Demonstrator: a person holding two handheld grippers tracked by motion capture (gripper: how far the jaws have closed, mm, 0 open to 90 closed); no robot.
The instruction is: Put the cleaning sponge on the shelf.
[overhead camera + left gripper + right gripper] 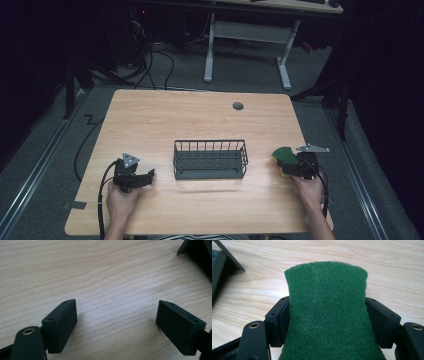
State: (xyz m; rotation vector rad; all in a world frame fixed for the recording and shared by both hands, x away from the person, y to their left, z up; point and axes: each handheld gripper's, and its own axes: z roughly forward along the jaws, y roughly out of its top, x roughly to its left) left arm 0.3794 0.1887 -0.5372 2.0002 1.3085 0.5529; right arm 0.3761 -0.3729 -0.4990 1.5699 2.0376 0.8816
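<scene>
This is looking like a lab or office workroom. A wooden desk (200,120) is sitting on grey carpet (250,70), with cables (155,65) trailing behind and another desk frame (247,32) standing beyond.

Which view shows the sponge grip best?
Right gripper view: the green sponge sits squeezed between the right hand-held gripper jaws, pads on both sides. High view gives a small green-yellow patch. Left gripper view adds nothing.

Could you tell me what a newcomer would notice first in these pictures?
Probably the green sponge, pinched at its sides by the right gripper near the table's right edge. Next, the dark wire basket standing mid-table, and the left gripper, jaws open over bare wood.
</scene>
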